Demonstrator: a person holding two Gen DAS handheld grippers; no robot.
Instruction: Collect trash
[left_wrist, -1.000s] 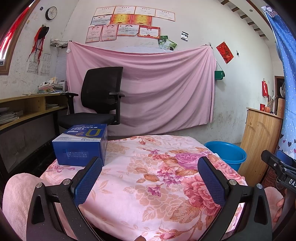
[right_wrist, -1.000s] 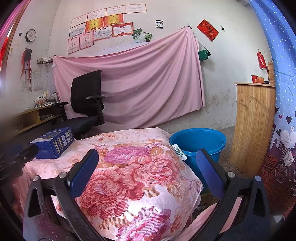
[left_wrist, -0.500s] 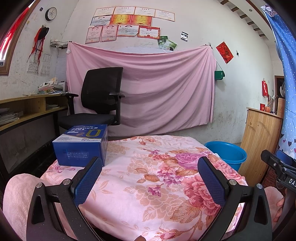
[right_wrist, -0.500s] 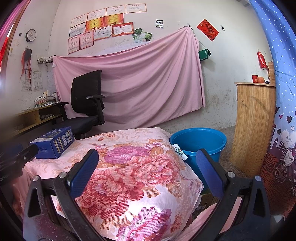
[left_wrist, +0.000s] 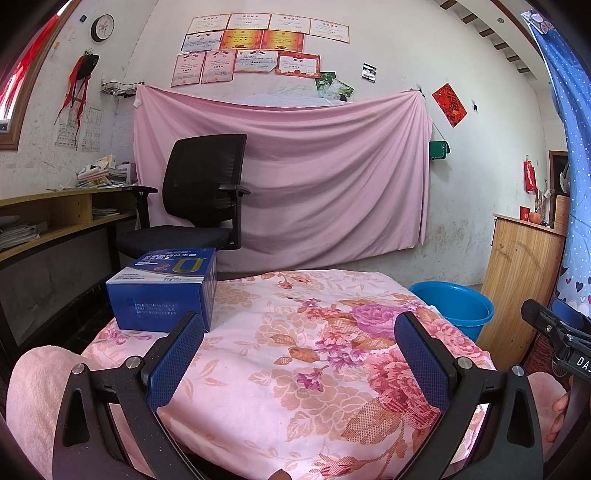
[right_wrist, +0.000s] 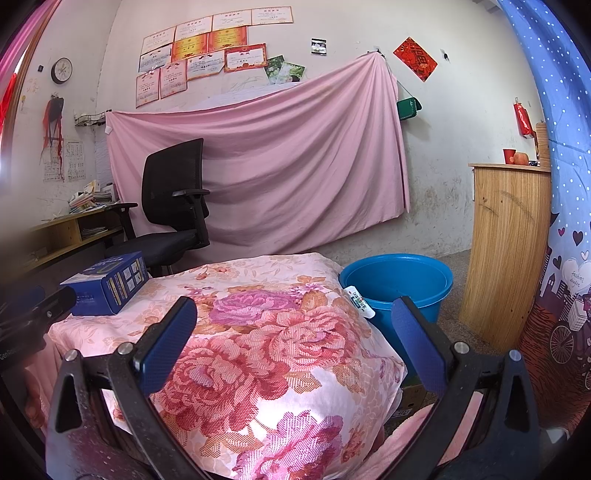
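Left gripper (left_wrist: 299, 350) and right gripper (right_wrist: 293, 339) — both wide open, empty; blue box (left_wrist: 164, 286) at 10 o'clock, blue bucket (right_wrist: 400, 282) at 2 o'clock.

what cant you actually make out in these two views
- Blue bucket: in the left wrist view the flowered cloth hides its near side and inside.
- Small white packet: print too small in the right wrist view; hidden from the left.
- Blue box: small print unreadable, far sides hidden.
- Left edge of right wrist view: blurred.
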